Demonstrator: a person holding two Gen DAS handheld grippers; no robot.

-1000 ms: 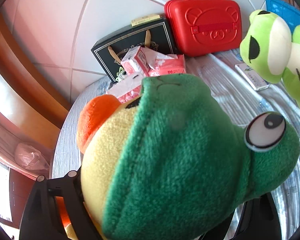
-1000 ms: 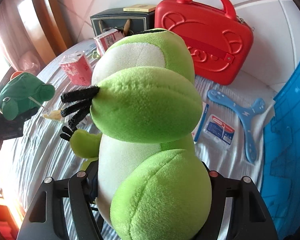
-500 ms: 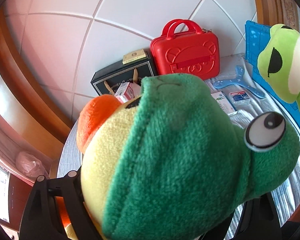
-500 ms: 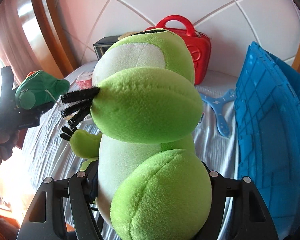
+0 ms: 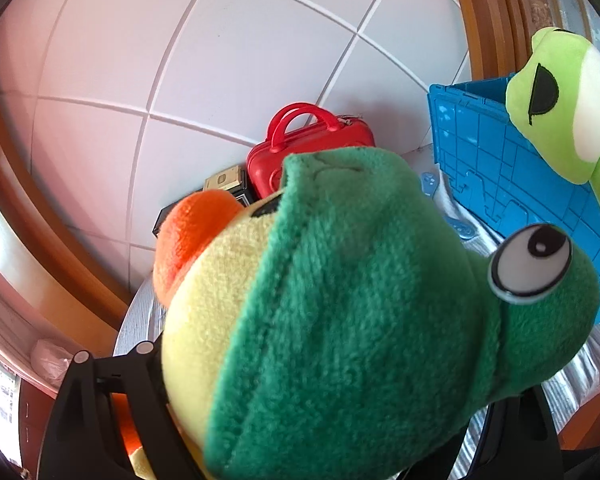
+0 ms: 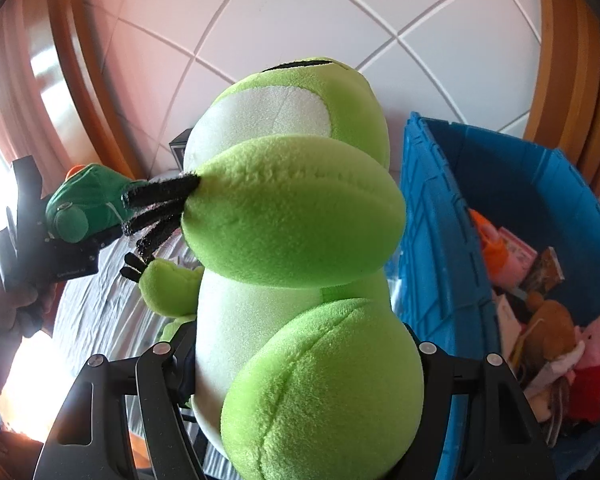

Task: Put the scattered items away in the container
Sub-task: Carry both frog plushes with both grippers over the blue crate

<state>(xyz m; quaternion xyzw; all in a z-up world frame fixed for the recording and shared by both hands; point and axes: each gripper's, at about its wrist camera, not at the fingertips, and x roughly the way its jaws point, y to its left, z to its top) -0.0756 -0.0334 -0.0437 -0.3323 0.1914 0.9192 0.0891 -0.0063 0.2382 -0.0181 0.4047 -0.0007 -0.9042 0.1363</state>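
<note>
A dark green plush with a yellow face and orange beak (image 5: 360, 300) fills the left wrist view, and my left gripper (image 5: 312, 420) is shut on it. My right gripper (image 6: 296, 400) is shut on a light green frog plush (image 6: 300, 240), held upright above the table. The blue crate (image 6: 432, 240) stands just right of the frog, and its open inside shows several plush toys (image 6: 552, 332). In the right wrist view the left gripper (image 6: 72, 252) holds the dark green plush (image 6: 88, 204) at the far left. The frog (image 5: 560, 120) hangs over the crate's wall (image 5: 500, 180) in the left wrist view.
A red case (image 5: 312, 152) and a black gift bag (image 5: 228, 188) stand against the white tiled wall at the back. Grey cloth (image 6: 100, 312) covers the table. A person's hand (image 6: 16, 304) grips the left tool. Wooden frames run along both sides.
Both grippers have risen with their plush toys and swung right toward the blue crate. The crate's inside has come into the right wrist view, and the red case has receded.
</note>
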